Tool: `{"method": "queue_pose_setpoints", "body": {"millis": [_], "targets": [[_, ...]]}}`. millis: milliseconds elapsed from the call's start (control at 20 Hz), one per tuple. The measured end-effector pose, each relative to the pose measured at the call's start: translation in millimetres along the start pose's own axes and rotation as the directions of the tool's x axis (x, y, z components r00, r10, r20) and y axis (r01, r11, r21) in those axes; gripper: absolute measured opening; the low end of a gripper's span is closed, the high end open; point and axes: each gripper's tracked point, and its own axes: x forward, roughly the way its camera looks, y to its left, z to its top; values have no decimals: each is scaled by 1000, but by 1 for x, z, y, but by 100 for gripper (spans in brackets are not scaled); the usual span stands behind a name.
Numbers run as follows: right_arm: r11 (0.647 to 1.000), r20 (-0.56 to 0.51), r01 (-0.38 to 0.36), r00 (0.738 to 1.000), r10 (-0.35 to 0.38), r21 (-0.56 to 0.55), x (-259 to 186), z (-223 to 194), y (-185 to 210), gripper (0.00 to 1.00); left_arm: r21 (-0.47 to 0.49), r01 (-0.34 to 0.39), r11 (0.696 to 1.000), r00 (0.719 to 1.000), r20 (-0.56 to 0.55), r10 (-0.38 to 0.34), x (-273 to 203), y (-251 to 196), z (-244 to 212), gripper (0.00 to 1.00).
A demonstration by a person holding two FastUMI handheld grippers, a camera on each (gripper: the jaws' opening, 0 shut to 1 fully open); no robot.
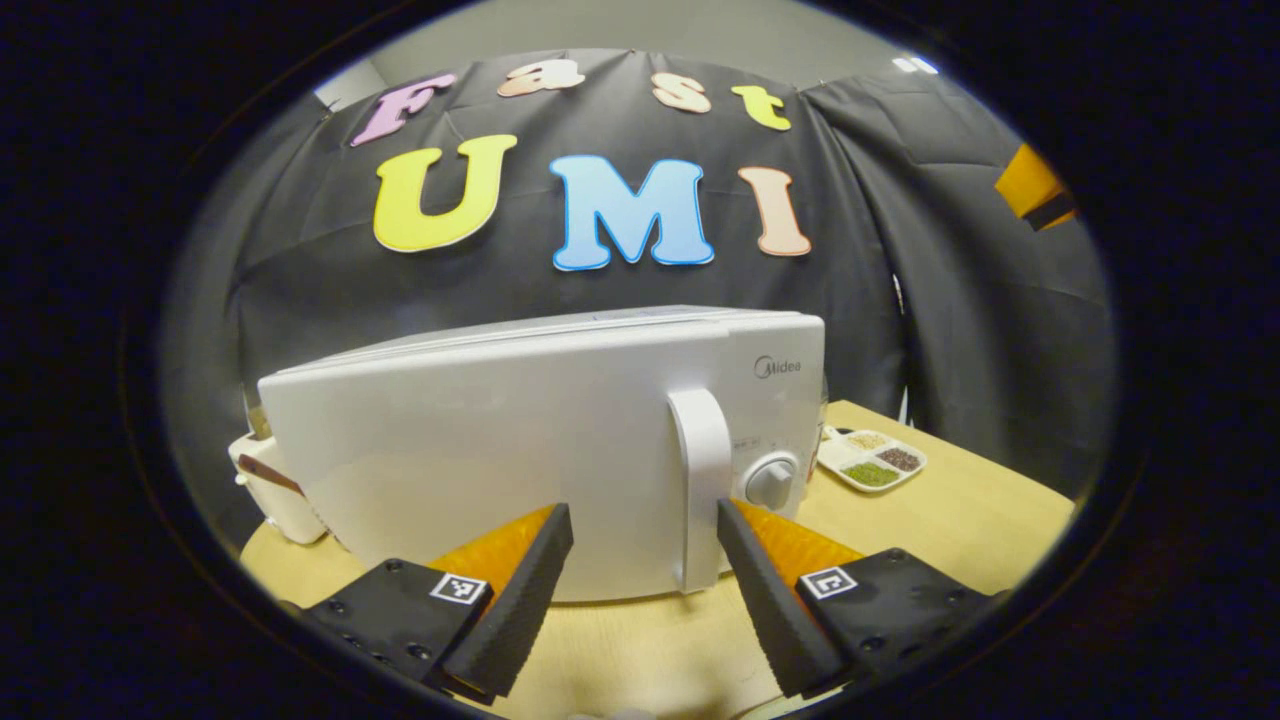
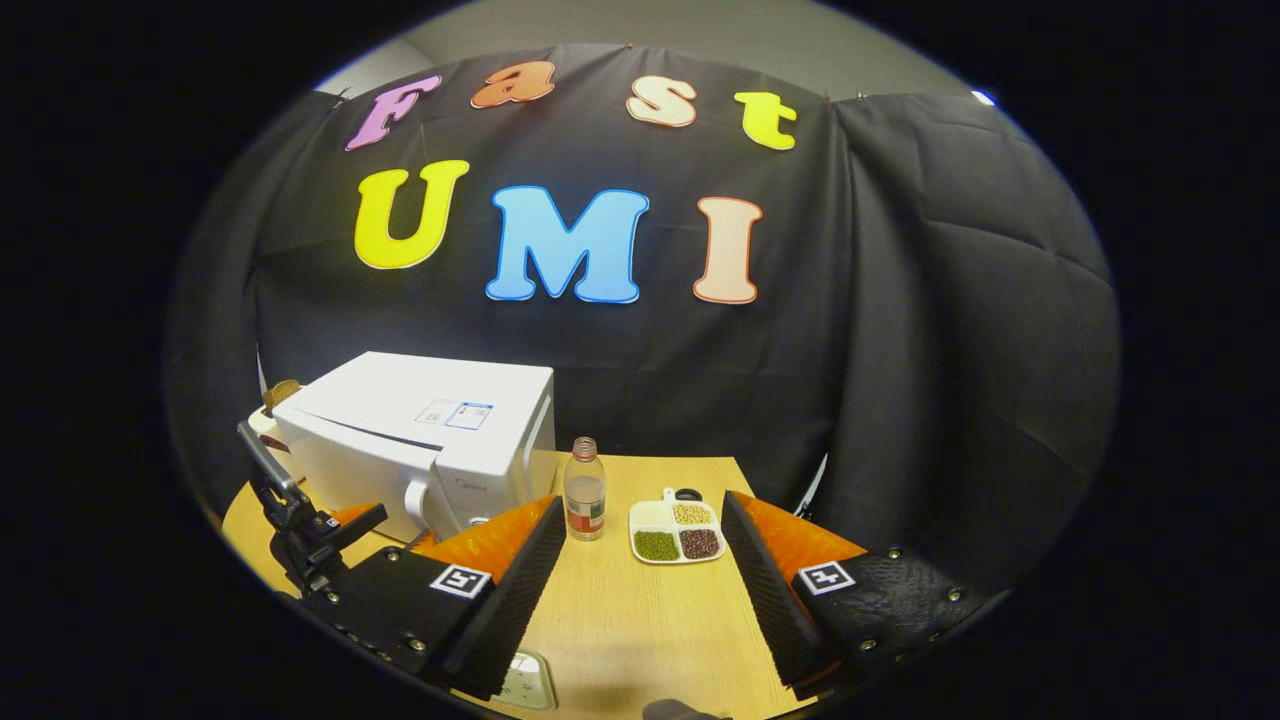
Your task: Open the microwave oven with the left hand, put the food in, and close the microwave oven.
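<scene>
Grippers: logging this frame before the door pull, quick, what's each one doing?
Left gripper: open, holding nothing, facing the microwave handle.
Right gripper: open, holding nothing, above the table.

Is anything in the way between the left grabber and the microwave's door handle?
Nothing visible. The open left gripper faces the white microwave oven; its tall white door handle stands just ahead, with bare wooden table between.

White microwave (image 1: 520, 440) on a pale wood-grain table (image 2: 640, 610); white tray (image 2: 676, 531) holds green, brown, beige grains.
</scene>
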Motion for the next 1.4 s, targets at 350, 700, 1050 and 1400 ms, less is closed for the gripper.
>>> {"method": "queue_pose_setpoints", "body": {"millis": [350, 700, 1050, 1400], "targets": [[992, 7, -126, 992, 126, -18, 23, 1, 2, 96, 34, -94, 995, 995, 43, 92, 1, -2, 8, 98], [989, -9, -147, 989, 147, -20, 7, -6, 8, 96, 79, -78, 994, 997, 16, 77, 7, -1, 7, 97], [983, 44, -181, 983, 180, 14, -26, 11, 35, 96, 46, -88, 995, 996, 37, 87, -68, 21, 48, 100], [983, 139, -181, 975, 176, 22, -84, 30, 72, 96, -23, -184, 983, 978, 91, 186, -195, 108, 126, 96]]}}
